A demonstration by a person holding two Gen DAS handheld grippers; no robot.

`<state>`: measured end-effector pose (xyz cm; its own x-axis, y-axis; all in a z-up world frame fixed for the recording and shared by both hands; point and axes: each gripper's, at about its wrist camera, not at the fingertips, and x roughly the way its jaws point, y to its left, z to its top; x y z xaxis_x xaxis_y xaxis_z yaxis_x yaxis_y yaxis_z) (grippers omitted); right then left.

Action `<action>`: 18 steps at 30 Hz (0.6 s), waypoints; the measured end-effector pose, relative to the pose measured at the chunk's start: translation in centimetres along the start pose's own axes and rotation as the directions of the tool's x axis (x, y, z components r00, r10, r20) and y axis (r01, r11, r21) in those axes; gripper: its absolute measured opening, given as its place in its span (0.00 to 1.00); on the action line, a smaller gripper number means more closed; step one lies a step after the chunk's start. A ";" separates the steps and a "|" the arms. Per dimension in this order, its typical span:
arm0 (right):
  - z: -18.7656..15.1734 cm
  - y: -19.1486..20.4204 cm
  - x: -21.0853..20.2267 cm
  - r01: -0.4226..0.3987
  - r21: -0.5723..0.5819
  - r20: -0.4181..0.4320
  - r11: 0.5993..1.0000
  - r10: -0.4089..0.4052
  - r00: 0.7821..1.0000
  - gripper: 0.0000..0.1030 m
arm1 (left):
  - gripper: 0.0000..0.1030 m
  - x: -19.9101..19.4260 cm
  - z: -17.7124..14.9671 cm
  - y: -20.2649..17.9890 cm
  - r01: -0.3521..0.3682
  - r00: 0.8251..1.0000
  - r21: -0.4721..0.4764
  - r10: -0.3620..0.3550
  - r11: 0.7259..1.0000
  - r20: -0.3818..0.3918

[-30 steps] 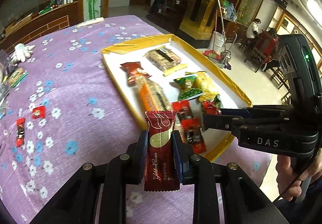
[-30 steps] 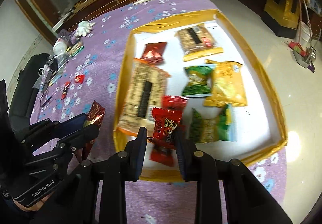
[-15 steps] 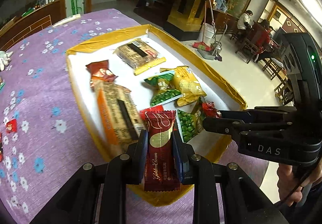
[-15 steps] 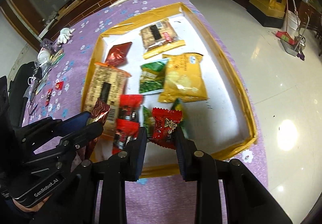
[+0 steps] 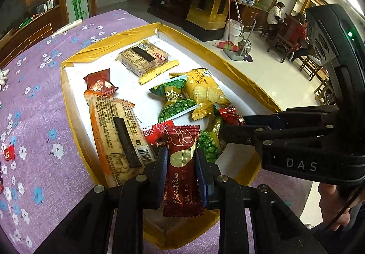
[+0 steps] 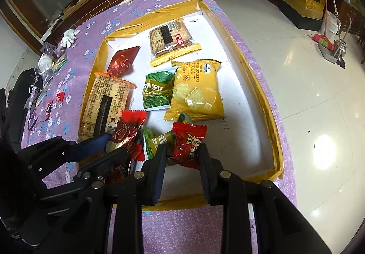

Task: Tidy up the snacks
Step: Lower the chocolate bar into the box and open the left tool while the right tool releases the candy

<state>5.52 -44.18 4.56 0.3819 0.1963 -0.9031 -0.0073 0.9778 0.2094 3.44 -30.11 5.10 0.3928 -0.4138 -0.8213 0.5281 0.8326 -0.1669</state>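
A shallow white tray (image 5: 75,108) (image 6: 251,66) with yellow taped rim lies on the purple flowered cloth. It holds two cracker packs, a yellow cracker bag (image 6: 196,92), green pea bags (image 5: 175,103) and small red sweets. My left gripper (image 5: 179,153) is shut on a dark red Golden Crown wafer bar (image 5: 181,169), held over the tray's near left part. My right gripper (image 6: 182,151) is shut on a bright red candy packet (image 6: 189,142), held over the tray's near end. Each gripper shows in the other's view: the left one (image 6: 114,146), the right one (image 5: 230,130).
Loose small red sweets (image 6: 59,96) lie on the cloth left of the tray, beside a white glove (image 6: 69,37) and clutter. The table edge drops to a tiled floor at the right. People sit at a far table (image 5: 289,25); a broom and bucket (image 5: 235,32) stand nearby.
Both grippers have moved over the tray with their sweets still held, and sunk slightly. The left one came from over the cloth to over the tray's near left part.
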 end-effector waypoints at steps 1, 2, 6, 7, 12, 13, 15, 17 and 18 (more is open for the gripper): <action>0.1 0.1 0.0 0.002 -0.004 0.000 1.000 -0.002 1.000 0.27 | 0.24 0.0 0.0 0.1 -0.002 1.000 -0.002 0.002 1.000 -0.001; 0.2 0.1 0.0 0.003 -0.006 0.002 1.000 -0.003 1.000 0.27 | 0.24 0.0 0.0 0.1 -0.005 1.000 -0.003 0.005 1.000 0.000; 0.2 0.5 -0.1 0.008 -0.020 0.009 1.000 -0.008 1.000 0.27 | 0.24 0.0 0.2 0.4 -0.004 1.000 -0.009 0.004 1.000 0.000; 0.3 0.5 -0.1 0.010 -0.022 0.010 1.000 -0.010 1.000 0.27 | 0.25 0.0 0.3 0.5 -0.005 1.000 -0.013 0.005 1.000 0.000; 0.3 0.7 -0.2 0.012 -0.021 0.014 1.000 -0.012 1.000 0.27 | 0.30 -0.2 0.5 0.9 -0.009 1.000 -0.023 0.009 1.000 0.004; 0.3 0.7 -0.2 0.013 -0.019 0.016 1.000 -0.013 1.000 0.28 | 0.31 -0.2 0.5 0.9 -0.009 1.000 -0.024 0.009 1.000 0.006; 0.3 0.6 -0.4 0.017 -0.014 0.020 1.000 -0.017 1.000 0.30 | 0.36 -0.3 0.7 1.1 -0.010 1.000 -0.026 0.010 1.000 0.011; 0.3 0.5 -0.5 0.019 -0.010 0.027 1.000 -0.018 0.999 0.32 | 0.36 -0.5 0.7 1.2 -0.005 1.000 -0.025 0.005 1.000 0.012; 0.3 0.5 -0.6 0.018 -0.006 0.032 1.000 -0.018 0.999 0.33 | 0.36 -0.6 0.7 1.2 -0.006 1.000 -0.024 0.006 1.000 0.013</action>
<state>5.52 -43.79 5.35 0.4112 0.1762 -0.8944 -0.0057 0.9816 0.1908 4.40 -29.16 5.75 0.4060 -0.4137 -0.8149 0.5078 0.8434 -0.1752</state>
